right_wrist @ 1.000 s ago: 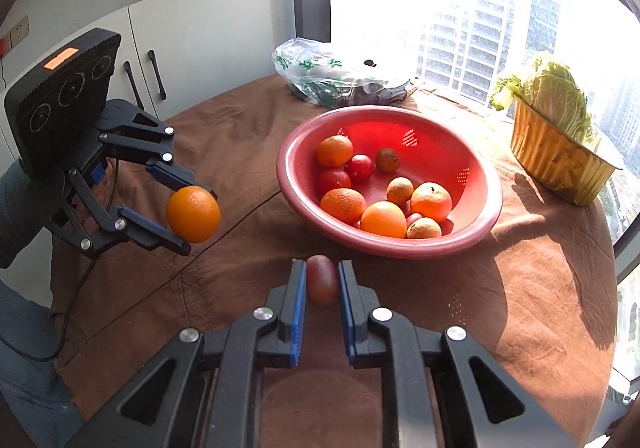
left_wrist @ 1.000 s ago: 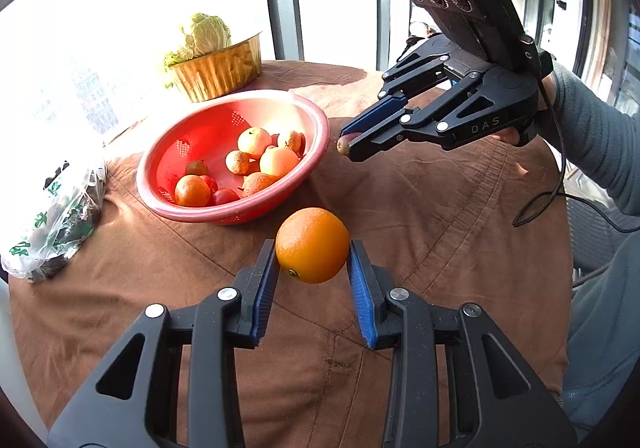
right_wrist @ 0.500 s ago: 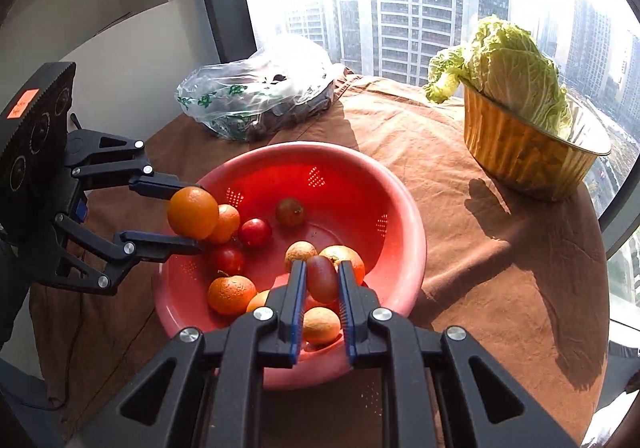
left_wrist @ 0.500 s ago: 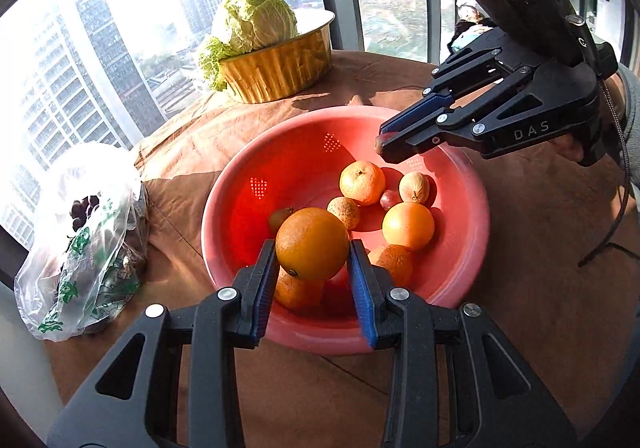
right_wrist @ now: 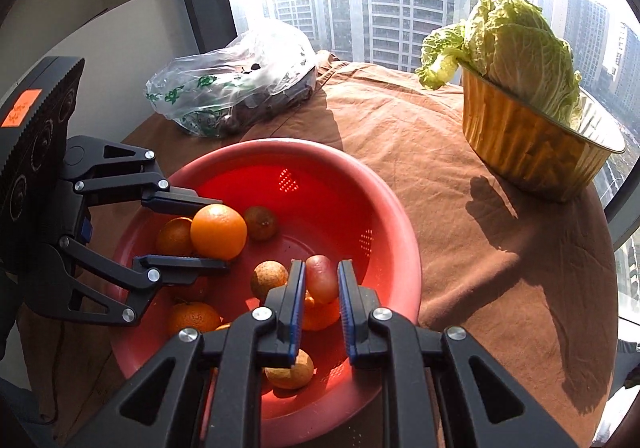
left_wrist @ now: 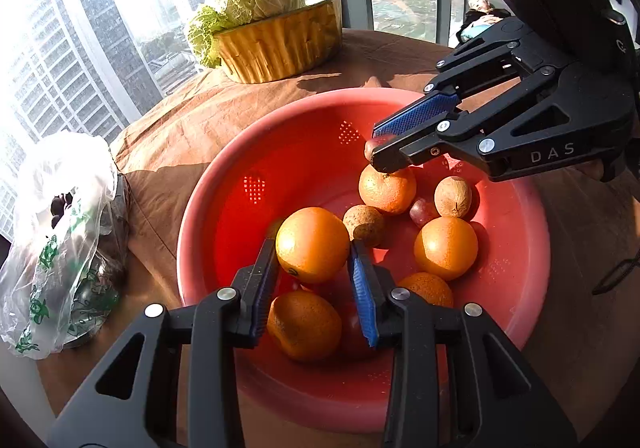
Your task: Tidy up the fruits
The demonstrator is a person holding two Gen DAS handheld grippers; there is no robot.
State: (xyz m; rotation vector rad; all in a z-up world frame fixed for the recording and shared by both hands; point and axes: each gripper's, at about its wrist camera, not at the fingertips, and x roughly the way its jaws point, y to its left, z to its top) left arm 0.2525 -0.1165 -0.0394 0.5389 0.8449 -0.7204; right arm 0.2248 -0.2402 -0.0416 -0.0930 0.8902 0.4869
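reaching level over the red colander (left_wrist: 224, 184), the left gripper (left_wrist: 313, 272) pinched an orange (left_wrist: 312, 244) between its fingers; opposite, the right gripper (right_wrist: 320, 288) had loosened around a reddish fruit (right_wrist: 321, 278).

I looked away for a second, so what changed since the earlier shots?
Both grippers carried their fruit from above the cloth to over the red bowl. The left gripper still holds the orange. The right gripper's jaws have opened slightly, loosening the small reddish fruit. Cabbage tub and bag stayed put.
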